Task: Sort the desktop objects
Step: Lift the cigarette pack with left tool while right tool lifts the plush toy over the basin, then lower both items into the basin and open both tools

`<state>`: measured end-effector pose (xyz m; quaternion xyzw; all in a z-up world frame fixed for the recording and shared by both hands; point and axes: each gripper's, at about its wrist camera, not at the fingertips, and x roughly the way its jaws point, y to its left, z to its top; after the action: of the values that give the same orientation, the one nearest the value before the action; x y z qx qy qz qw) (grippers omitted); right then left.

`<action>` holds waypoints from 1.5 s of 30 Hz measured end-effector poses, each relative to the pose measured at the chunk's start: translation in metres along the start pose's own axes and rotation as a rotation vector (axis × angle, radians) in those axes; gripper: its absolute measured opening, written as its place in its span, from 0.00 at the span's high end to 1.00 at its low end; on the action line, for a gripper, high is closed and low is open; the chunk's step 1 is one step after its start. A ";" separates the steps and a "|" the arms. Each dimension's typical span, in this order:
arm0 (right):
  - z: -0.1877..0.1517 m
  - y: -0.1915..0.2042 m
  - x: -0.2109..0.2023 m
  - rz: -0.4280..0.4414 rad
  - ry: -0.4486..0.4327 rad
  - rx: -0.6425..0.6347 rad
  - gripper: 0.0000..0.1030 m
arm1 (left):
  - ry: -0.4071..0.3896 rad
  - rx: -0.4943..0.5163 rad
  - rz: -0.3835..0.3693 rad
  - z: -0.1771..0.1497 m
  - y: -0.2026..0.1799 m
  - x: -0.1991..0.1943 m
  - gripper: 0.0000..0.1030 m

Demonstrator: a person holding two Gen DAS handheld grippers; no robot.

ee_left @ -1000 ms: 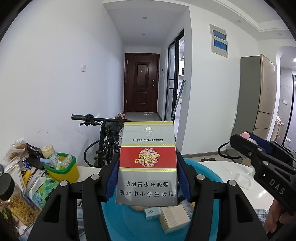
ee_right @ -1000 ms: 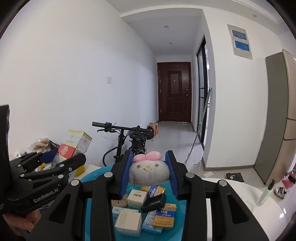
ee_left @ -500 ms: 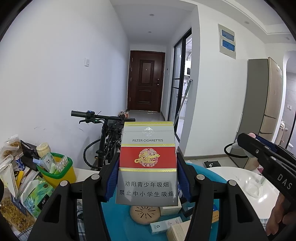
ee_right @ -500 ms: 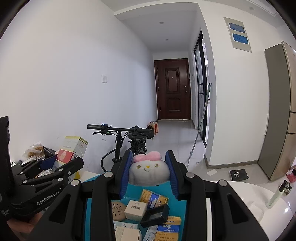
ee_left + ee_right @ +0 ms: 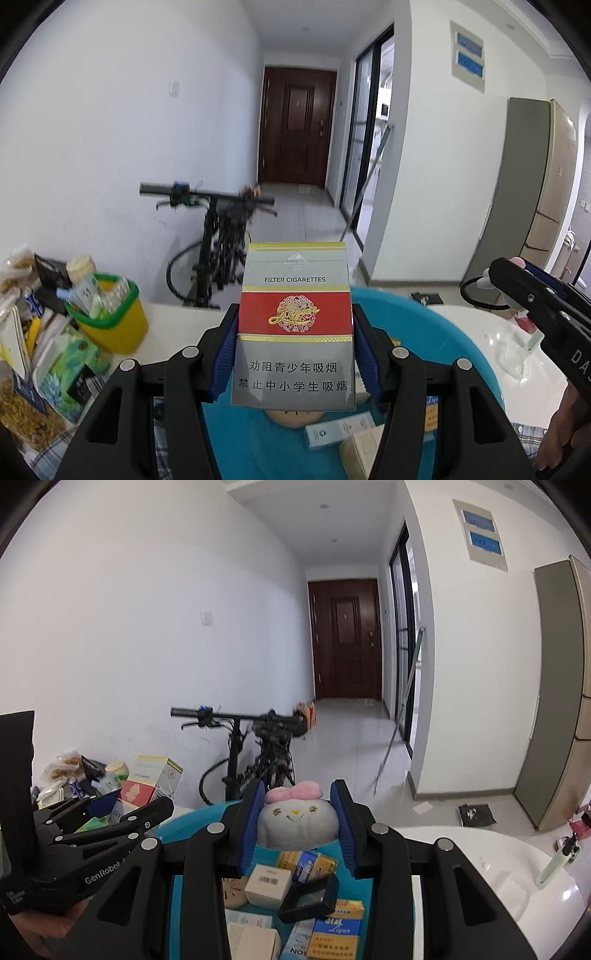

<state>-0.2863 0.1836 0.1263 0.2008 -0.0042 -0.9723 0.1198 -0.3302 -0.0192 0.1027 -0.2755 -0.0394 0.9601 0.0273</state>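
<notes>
Progress is judged as partial: both tools are loaded, and neither load has yet been set down. The left gripper [image 5: 295, 354] is clamped on the cigarette pack [image 5: 295, 325], which stands upright at the centre of the left wrist frame, held by its two side faces above the blue basin [image 5: 461, 354]. The right gripper [image 5: 297, 832] is pinched on the plush toy [image 5: 297, 821], at the lower centre of the right wrist frame, also above the basin. The basin still contains a mixed load: a small beige box [image 5: 267, 884], a black case [image 5: 310, 899], a yellow-and-blue pack [image 5: 336, 930] and other cartons at the bottom of the frame. A yellow bin with a green rim [image 5: 110, 317], at the left of the left wrist frame, already holds several items and stands among snack packets [image 5: 22, 410]. Whether that bin is a sorting destination cannot be determined. Remaining work, as judged: deposit both held items, then clear the basin contents.
</notes>
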 end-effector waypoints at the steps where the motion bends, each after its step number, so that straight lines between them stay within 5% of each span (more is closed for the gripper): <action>1: -0.001 -0.001 0.003 0.000 0.017 0.001 0.65 | 0.017 0.006 0.004 -0.001 0.000 0.003 0.43; 23: -0.046 -0.019 0.087 0.140 0.438 0.045 0.65 | 0.367 0.061 -0.056 -0.032 0.005 0.079 0.43; 45: -0.051 -0.023 0.095 0.121 0.483 0.045 0.65 | 0.388 0.070 -0.042 -0.038 -0.005 0.085 0.41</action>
<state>-0.3563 0.1858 0.0411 0.4291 -0.0090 -0.8869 0.1709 -0.3823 -0.0057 0.0261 -0.4533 -0.0058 0.8890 0.0637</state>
